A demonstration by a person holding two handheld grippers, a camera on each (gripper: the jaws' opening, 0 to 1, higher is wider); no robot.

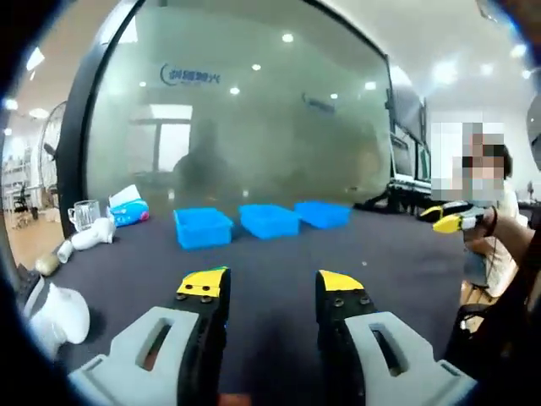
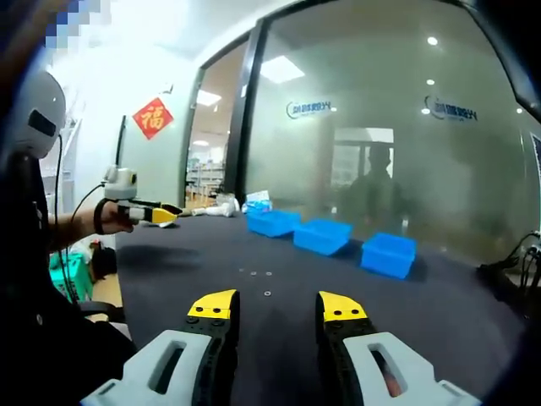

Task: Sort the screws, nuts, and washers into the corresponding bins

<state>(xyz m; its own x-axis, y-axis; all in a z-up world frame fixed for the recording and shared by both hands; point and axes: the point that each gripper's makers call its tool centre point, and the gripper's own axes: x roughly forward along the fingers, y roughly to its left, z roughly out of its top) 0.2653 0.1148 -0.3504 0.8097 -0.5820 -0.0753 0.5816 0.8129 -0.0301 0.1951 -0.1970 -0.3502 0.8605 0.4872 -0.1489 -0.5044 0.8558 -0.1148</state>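
A frosted glass wall (image 1: pixel 254 127) stood behind the dark table (image 1: pixel 270 254). Ceiling lights (image 2: pixel 281 69) were on. A red decoration (image 2: pixel 153 117) hung on the white wall.

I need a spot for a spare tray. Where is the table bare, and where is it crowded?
Bare: the dark table between the three blue bins and the left gripper, and its right side beyond the bins. Crowded: the left edge, with a glass mug, tissue pack and white objects. Small parts lie ahead of the right gripper.
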